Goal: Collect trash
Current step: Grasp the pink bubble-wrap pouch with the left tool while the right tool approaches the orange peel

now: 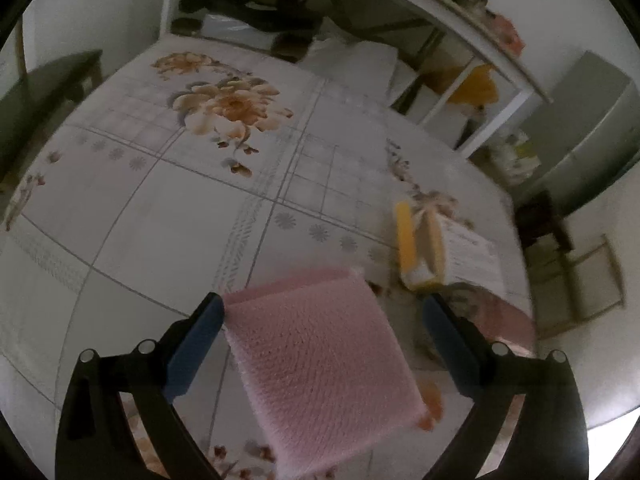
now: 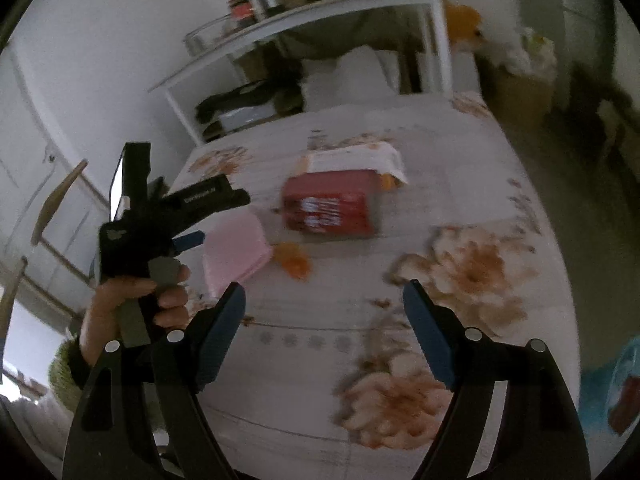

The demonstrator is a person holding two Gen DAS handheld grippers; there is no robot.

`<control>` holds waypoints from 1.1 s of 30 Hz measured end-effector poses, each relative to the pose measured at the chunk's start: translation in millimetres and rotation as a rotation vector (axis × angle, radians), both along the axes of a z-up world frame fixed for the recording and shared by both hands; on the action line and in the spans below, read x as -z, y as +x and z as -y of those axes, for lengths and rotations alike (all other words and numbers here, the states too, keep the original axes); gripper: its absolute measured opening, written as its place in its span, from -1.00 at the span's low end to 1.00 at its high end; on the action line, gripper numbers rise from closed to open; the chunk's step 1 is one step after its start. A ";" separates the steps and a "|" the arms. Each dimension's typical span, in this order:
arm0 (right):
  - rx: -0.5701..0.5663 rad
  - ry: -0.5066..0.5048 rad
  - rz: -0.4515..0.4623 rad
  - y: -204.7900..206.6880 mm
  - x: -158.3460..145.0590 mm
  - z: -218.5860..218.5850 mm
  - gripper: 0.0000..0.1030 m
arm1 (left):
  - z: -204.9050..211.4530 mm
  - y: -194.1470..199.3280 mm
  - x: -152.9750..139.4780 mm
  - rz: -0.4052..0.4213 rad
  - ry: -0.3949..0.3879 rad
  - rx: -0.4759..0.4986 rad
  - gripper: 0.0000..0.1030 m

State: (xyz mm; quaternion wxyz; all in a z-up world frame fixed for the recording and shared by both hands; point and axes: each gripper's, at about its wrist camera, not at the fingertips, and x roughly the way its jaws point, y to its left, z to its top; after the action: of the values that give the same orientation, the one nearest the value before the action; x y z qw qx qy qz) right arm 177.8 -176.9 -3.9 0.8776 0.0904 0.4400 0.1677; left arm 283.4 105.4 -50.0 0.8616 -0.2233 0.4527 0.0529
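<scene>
Right wrist view, from the left: a hand [image 2: 132, 300] holds the left gripper [image 2: 224, 216], its jaws spread around a pink foam pad [image 2: 234, 256] on the flowered bedsheet [image 2: 320, 320]. Next comes a red box [image 2: 332, 210]. Nearest, the right gripper [image 2: 324, 304] gapes empty.

Bedsheet [image 1: 168, 216]: white, grey grid lines, orange-beige flower print at 11 o'clock. Foam sheet [image 1: 320, 376]: pink, dimpled texture, 6 o'clock. Box [image 2: 332, 210]: red, white lettering, centre. Carton [image 1: 408, 240]: yellow, 3 o'clock. Gripper pads [image 1: 196, 344]: blue.
</scene>
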 end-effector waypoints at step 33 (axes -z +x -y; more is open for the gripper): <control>-0.159 -0.005 -0.061 40.3 42.7 -69.2 0.19 | -0.3 -100.1 11.9 0.061 0.106 0.477 0.62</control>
State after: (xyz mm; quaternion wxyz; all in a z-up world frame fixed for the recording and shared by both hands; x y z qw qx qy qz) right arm 218.1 -107.7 -46.5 0.8478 0.0580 0.4728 0.2329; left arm 183.3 105.7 -61.9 0.8735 -0.0659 0.4630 -0.1353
